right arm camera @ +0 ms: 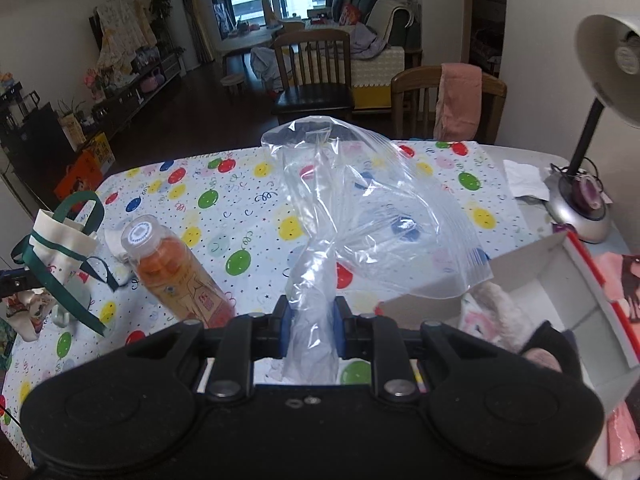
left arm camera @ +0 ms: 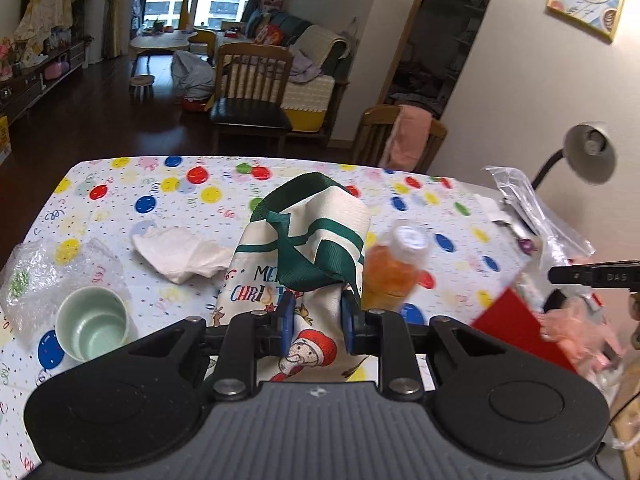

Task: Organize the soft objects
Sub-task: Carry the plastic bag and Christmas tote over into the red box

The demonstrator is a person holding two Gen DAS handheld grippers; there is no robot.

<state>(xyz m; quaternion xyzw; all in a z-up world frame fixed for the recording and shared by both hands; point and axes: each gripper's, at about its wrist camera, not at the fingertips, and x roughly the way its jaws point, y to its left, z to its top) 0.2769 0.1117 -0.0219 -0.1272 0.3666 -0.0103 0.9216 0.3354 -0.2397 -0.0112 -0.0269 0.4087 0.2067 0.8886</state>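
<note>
Seen from 2 wrist cameras over a bench (left arm camera: 120, 184) covered in a balloon-print cloth.

Left gripper (left arm camera: 318, 316): jaws closed on the cloth of a small white Christmas tote bag (left arm camera: 304, 232) with green handles, lifted clear of the bench, its top flopped forward. Probably held by the body so the mouth hangs free for filling or folding.

Right gripper (right arm camera: 310, 320): jaws closed on the bunched neck of a clear zip bag (right arm camera: 380, 216), raised above the bench, with the rest ballooning forward and to the right. Likely gathered this way to keep the slippery film from sliding out.

Still lying on the bench, well left of the tote: a crumpled white tissue (left arm camera: 180, 254), bubble wrap (left arm camera: 36, 280) and a pale green cup (left arm camera: 92, 322). Just right of the tote, between the 2 grippers: an orange drink bottle (right arm camera: 176, 276), apparently leaning, easy to knock with either swinging bag.

At the right edge: an open red-and-white box (right arm camera: 560, 280) with a fluffy pink and white item (right arm camera: 500, 312) at its near corner, a probable destination for soft things. Beyond it, a desk lamp (right arm camera: 600, 80) with its base near the bench corner.

Open room: middle and far half of the bench bare. Tight spots: the bottle, the lamp and the box wall on the right.
</note>
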